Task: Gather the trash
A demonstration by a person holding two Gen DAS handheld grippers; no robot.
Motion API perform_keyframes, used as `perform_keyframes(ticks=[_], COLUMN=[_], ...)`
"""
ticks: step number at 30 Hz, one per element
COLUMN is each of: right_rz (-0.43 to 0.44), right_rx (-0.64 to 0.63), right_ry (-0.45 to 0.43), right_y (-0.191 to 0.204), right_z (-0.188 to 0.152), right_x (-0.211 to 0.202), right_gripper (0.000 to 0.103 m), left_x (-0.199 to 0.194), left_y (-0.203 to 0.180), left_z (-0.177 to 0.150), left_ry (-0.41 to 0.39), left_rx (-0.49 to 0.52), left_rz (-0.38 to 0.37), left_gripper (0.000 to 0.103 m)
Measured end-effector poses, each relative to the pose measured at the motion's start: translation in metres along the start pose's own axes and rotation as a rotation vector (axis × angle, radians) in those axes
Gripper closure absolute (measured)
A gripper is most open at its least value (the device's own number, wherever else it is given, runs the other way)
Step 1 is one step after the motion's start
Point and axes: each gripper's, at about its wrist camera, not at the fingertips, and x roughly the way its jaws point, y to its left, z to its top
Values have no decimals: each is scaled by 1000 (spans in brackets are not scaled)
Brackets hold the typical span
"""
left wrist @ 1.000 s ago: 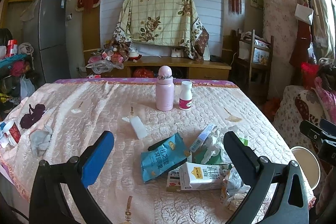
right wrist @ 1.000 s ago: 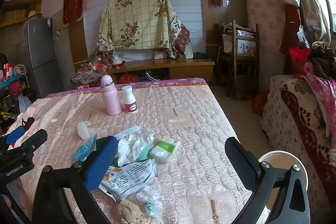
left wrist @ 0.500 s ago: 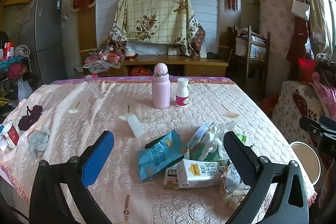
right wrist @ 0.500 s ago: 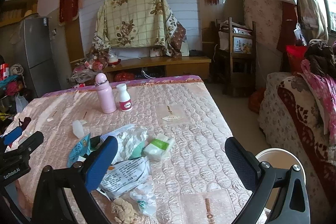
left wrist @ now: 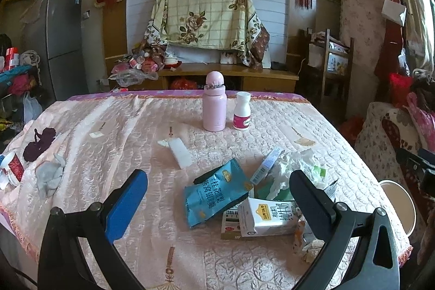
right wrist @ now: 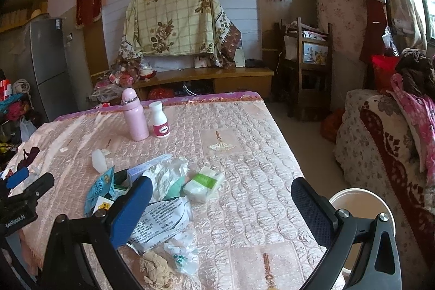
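Listing the contents of a desk (left wrist: 114,127) under a pink quilted cloth, with two hand-held tools above its near edge.

Left tool (left wrist: 217,197): fingers spread wide, gripping nothing, hanging over the near middle of the desk. Right tool (right wrist: 217,208): fingers likewise spread wide and empty, hanging over the near right part of the desk.

Trash, gathered in a loose heap at the near right of the desk:
- blue snack bag (left wrist: 214,197), lying flat, at the left of the heap;
- white milk carton (left wrist: 267,216), on its side, just beside the blue bag and partly behind the left tool's right finger;
- crumpled white plastic wrap (right wrist: 168,175), in the middle of the heap;
- long pale blue box (right wrist: 148,169), lying against the wrap;
- white printed packet (right wrist: 163,222), flat, at the near side;
- green-and-white tissue pack (right wrist: 202,184), at the right edge of the heap;
- crumpled brown paper wad (right wrist: 156,269), nearest the desk edge.

Apart from the heap: a small white wrapper (left wrist: 179,152) lying further in toward the middle.

Standing items, far middle: pink bottle (left wrist: 214,105), upright; white bottle with a pink label (left wrist: 242,114), upright, just beside it on the right.

Left edge: grey cloth (left wrist: 50,175) and a dark purple patch (left wrist: 39,143).

Off the desk, low at the right: a round white bin (right wrist: 361,205) on the floor, beside a floral sofa (right wrist: 380,143).
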Motion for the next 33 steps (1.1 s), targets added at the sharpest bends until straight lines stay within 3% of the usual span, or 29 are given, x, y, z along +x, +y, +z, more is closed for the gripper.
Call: perform_keyframes(ticks=[16,28,33], right_rz=[22,48,56], right_rx=[-11,-14,-34], right_ry=[32,110,113], right_y=[7,11,15], right_z=[0,-11,-16], right_x=[5,28,30], right_gripper=[0,0,0], left_x=[11,34,47], left_y=[16,51,54], left_z=[-3,-14,-19], left_ry=[26,123,149], left_rx=[-15,-28,-43], left_rz=[-7,4,-45], left_gripper=[0,0,0])
